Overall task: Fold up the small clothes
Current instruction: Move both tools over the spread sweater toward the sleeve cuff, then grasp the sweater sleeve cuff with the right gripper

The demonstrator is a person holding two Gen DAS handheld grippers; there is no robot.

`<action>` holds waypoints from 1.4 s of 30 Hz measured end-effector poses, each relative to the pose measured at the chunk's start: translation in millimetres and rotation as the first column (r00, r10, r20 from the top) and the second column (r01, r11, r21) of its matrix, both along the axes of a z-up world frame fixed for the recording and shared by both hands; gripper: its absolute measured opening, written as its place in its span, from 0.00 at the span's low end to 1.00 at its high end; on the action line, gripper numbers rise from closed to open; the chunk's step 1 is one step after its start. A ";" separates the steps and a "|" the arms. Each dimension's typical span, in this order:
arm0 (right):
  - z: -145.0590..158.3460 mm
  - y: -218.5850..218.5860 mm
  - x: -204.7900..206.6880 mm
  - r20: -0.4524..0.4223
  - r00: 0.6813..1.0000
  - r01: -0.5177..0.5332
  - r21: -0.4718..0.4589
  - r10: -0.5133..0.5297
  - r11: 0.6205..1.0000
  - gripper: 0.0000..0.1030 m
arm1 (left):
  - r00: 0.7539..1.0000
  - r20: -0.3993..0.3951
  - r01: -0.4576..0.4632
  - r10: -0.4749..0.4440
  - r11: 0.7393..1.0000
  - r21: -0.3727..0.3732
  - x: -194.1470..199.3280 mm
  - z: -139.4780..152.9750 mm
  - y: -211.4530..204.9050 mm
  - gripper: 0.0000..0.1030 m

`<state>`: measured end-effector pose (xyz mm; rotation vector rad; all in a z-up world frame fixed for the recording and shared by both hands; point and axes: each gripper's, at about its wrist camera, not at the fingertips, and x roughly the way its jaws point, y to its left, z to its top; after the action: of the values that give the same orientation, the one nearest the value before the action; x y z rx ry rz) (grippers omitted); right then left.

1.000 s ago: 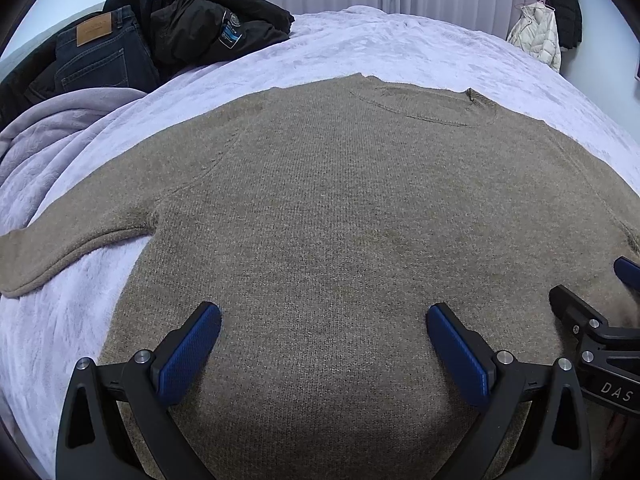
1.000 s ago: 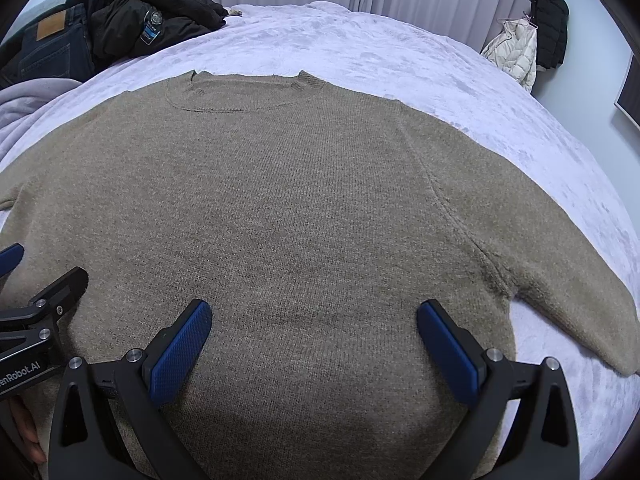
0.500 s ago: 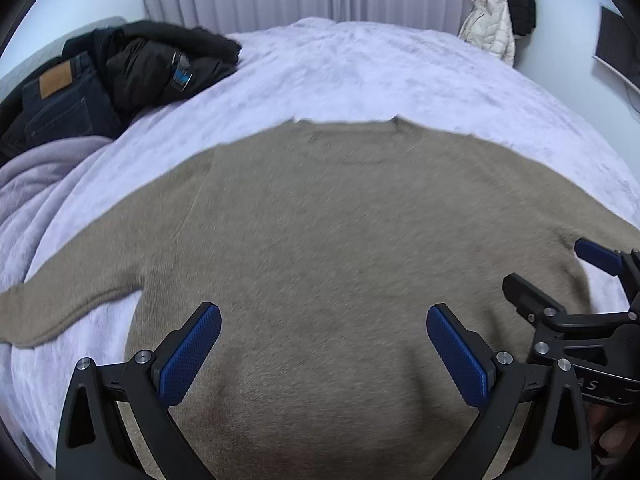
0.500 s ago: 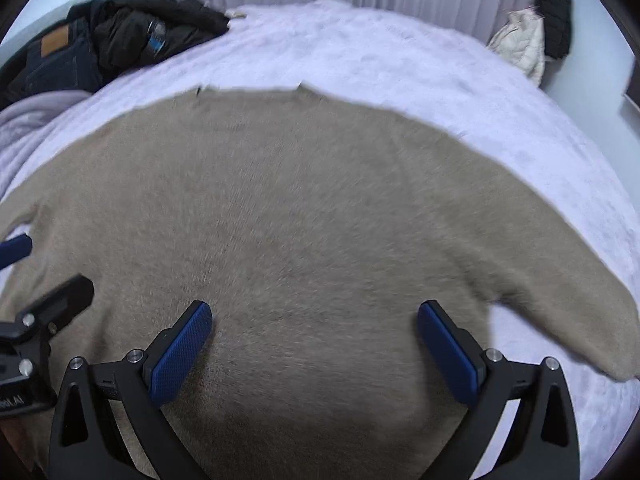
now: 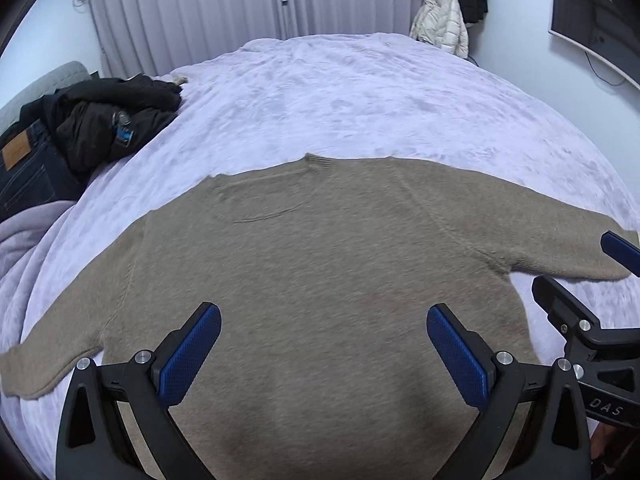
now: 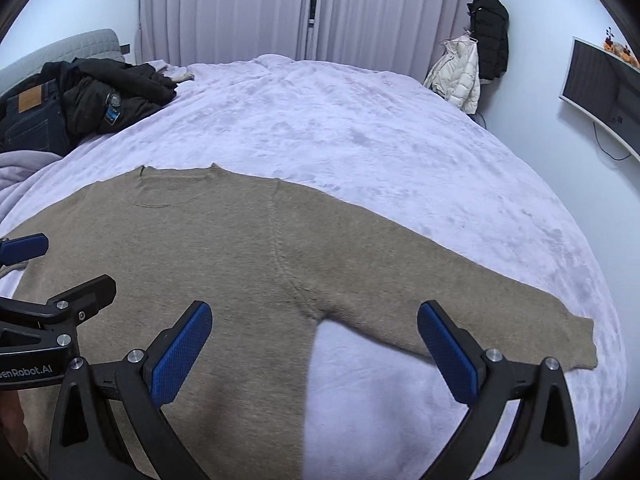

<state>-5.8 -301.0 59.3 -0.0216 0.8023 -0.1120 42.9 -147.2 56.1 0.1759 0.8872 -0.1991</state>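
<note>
- Left wrist view: the left hand-held gripper (image 5: 323,354) is seen with its two blue pads wide apart and nothing between them; it hovers over the lower part of the sweater (image 5: 320,280).
- The brown sweater is laid flat on the bed (image 5: 360,100), which is covered with a pale lilac blanket. The collar of the sweater points toward the curtains (image 5: 200,12), and both sleeves are spread out to the sides of its body.
- To the right of the sweater's body, the right hand-held gripper (image 5: 582,280) is partly seen at the picture's edge, near the right sleeve. Its blue pad and black finger stand apart.
- Beyond the sweater's left shoulder, a black jacket (image 5: 108,124) and dark jeans (image 5: 24,172) are piled on the bed, well apart from the sweater.
- Right wrist view: the right hand-held gripper (image 6: 314,352) is opened wide and holds nothing. Between its pads, the right armpit of the sweater (image 6: 200,248) and a bare part of the bed (image 6: 360,140) are seen.
- The right sleeve is stretched out flat away from the sweater's body, up to its cuff.
- Over the left part of the sweater, the left hand-held gripper (image 6: 60,266) is seen from the side, with its fingers apart.
- Far beyond the sweater, a white jacket (image 6: 460,76) and a black coat (image 6: 490,36) hang by the wall.
</note>
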 end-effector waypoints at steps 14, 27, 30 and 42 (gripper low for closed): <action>-6.7 -109.7 -22.9 0.047 0.983 0.176 0.058 -0.179 0.983 0.99 | 0.995 -0.010 0.099 -0.099 0.994 0.046 11.9 -4.0 -84.9 1.00; -50.7 -257.5 -76.7 -0.057 0.879 0.473 0.229 -0.474 0.851 0.99 | 0.988 -0.073 0.141 -0.136 0.988 0.061 29.4 -23.1 -143.2 1.00; -55.3 -268.6 -74.2 -0.065 0.884 0.462 0.266 -0.463 0.846 0.94 | 0.987 -0.097 0.134 -0.128 0.990 0.052 35.3 -29.7 -151.6 1.00; -60.2 -267.8 -21.0 -0.061 0.906 0.419 0.268 -0.419 0.867 0.78 | 0.988 -0.134 0.088 -0.081 0.995 0.047 60.4 -44.4 -152.4 1.00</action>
<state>-26.8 -568.9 -1.0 0.4216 0.8076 -0.4126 103.4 -299.7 11.7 0.2518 1.0183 -0.2694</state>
